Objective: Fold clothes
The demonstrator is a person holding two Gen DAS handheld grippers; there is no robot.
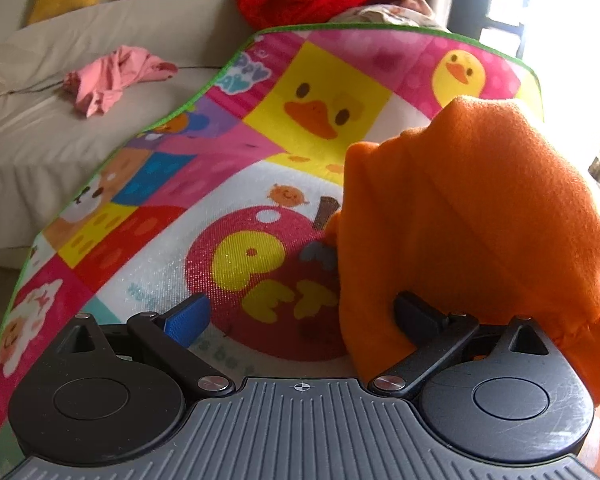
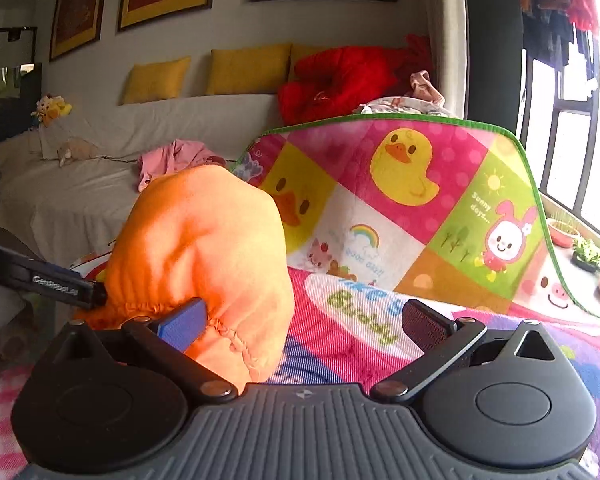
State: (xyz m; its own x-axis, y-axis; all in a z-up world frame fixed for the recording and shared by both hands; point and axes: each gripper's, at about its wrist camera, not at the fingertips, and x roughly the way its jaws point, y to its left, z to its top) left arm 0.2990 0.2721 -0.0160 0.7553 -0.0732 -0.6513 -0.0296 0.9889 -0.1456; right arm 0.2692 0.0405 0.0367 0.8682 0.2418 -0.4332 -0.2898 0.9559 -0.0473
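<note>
— Sunlight poured through the window on the right, over a bright cartoon play mat with ducks and a big apple printed on it. Behind the mat sat a pale sofa with yellow cushions, a red heap of fabric and a crumpled pink garment.

— And the thing you were folding?

— An orange garment, raised off the mat between my two tools. Its gathered, elastic-looking hem hung nearest me.

— How was your left gripper set?

— Jaws spread wide. The cloth draped over the right-hand finger only — the blue-padded finger stood bare above the mat, so nothing was pinched.

— And the right gripper?

— Also wide apart. The orange cloth bunched over its blue-padded left finger; the other finger was clear, over the mat. So the garment rested on one finger of each tool rather than being clamped.
</note>
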